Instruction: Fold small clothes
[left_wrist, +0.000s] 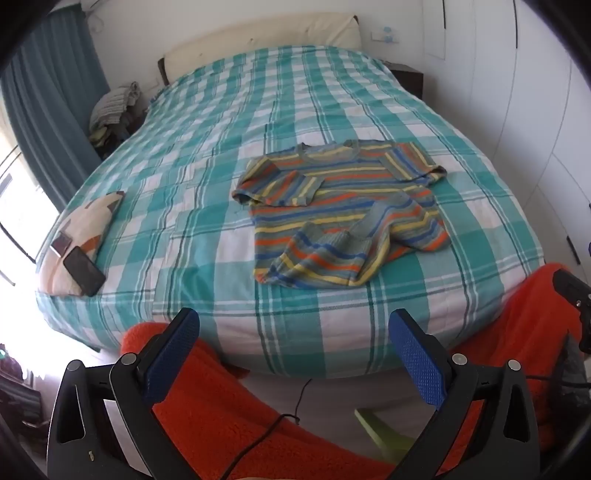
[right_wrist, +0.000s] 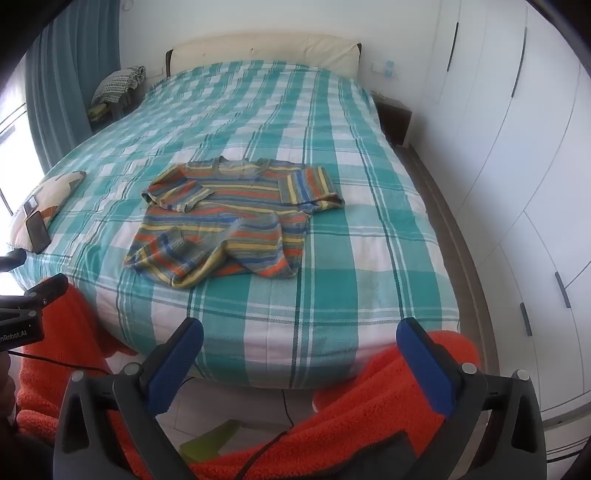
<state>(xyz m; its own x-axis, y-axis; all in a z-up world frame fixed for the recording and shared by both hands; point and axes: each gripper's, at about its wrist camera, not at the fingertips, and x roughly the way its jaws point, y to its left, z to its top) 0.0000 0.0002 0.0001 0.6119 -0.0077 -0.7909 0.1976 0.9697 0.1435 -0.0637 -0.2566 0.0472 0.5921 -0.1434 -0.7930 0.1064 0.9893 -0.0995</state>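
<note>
A small striped knit sweater (left_wrist: 343, 210) in orange, yellow, blue and grey lies rumpled on the teal checked bedspread (left_wrist: 207, 177), its lower hem bunched and partly turned up. It also shows in the right wrist view (right_wrist: 229, 218). My left gripper (left_wrist: 293, 328) is open and empty, held off the near edge of the bed, well short of the sweater. My right gripper (right_wrist: 299, 338) is open and empty too, also off the near bed edge. The right gripper's body shows at the right edge of the left wrist view (left_wrist: 576, 295).
A patterned cushion (left_wrist: 79, 236) with a dark phone (left_wrist: 84, 271) on it lies at the bed's left edge. Orange fleece fabric (left_wrist: 229, 398) covers the person's legs below the grippers. White wardrobe doors (right_wrist: 517, 184) stand to the right, and a clothes pile (left_wrist: 112, 107) at the far left.
</note>
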